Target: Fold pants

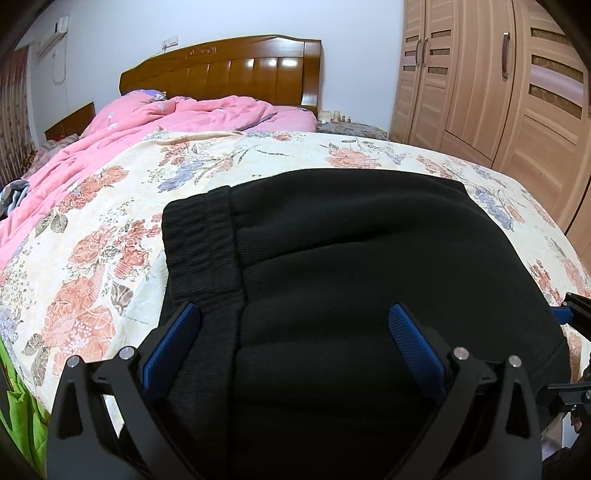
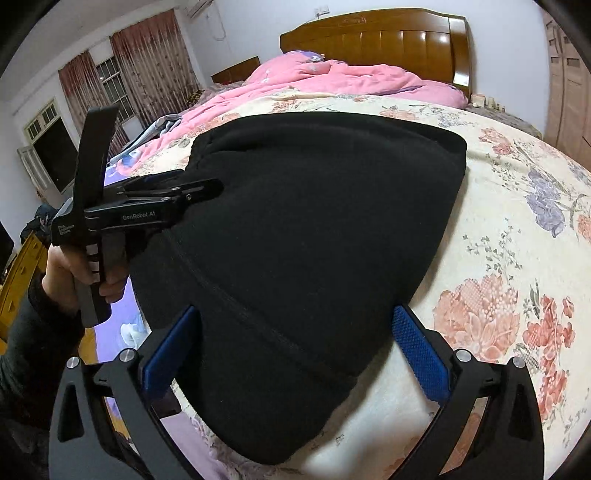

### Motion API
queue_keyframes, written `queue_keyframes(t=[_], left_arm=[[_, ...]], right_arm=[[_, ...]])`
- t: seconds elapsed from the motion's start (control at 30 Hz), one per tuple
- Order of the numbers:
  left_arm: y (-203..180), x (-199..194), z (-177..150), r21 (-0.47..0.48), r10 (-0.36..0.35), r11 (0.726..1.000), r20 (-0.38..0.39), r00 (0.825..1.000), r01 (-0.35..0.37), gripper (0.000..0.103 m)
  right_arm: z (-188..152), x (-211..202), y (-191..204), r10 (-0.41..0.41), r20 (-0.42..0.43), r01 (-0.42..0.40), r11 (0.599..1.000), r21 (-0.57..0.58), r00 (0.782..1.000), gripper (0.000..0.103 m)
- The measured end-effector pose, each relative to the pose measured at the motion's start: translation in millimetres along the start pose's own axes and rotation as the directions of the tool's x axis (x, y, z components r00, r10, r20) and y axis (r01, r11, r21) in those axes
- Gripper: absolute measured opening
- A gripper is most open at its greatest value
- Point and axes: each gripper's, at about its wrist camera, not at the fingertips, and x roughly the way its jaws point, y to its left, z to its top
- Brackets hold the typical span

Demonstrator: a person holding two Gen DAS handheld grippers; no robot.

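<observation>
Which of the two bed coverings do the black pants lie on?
The pants lie on the cream floral bedspread, marked by its peach and purple flowers. The plain pink quilt is bunched farther back, by the wooden headboard.

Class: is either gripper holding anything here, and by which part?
Nothing is held. The left gripper and right gripper both stand open over the black pants.

Floral bedspread [image 1: 229, 162] in cream, coral and lilac over the bed. Rumpled pink quilt [image 1: 147, 122] at ten o'clock, below a glossy wooden headboard [image 1: 236, 70] at twelve. Light wooden wardrobe [image 1: 480, 81] with louvred doors at two o'clock. Small jars [image 1: 334, 116] beside the headboard. Dark red curtains [image 2: 147, 62] and window [image 2: 110, 85] at ten o'clock. Air conditioner [image 1: 55, 35] high on the wall.
</observation>
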Motion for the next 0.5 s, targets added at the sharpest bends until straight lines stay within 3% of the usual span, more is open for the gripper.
queue_keyframes(t=[0.13, 0.23, 0.27, 0.37, 0.5], left_arm=[[-0.6, -12.0, 12.1, -0.044, 0.001, 0.999, -0.052, 0.999, -0.003, 0.100], [7.9, -39.1, 40.4, -0.142, -0.163, 0.976, 0.021, 0.986, 0.164, 0.100], [8.2, -39.4, 51.3, -0.144, -0.184, 0.972, 0.020, 0.983, 0.185, 0.100], [-1.6, -9.6, 79.8, -0.067, -0.139, 0.989, -0.072, 0.988, 0.134, 0.100], [-5.2, 58.7, 81.5, -0.041, -0.111, 0.994, -0.234, 0.966, 0.104, 0.100]], right_arm=[[8.6, 6.5, -2.9, -0.009, -0.008, 0.009, 1.000, 0.002, 1.000, 0.099], [8.9, 9.5, -4.9, -0.009, -0.008, 0.009, 1.000, 0.004, 1.000, 0.099], [8.5, 9.1, -4.6, -0.009, -0.007, 0.009, 1.000, 0.003, 1.000, 0.099], [7.2, 7.7, -3.5, -0.008, -0.006, 0.008, 1.000, 0.005, 1.000, 0.099], [11.1, 12.0, -5.0, -0.006, -0.012, 0.006, 1.000, -0.002, 1.000, 0.099]])
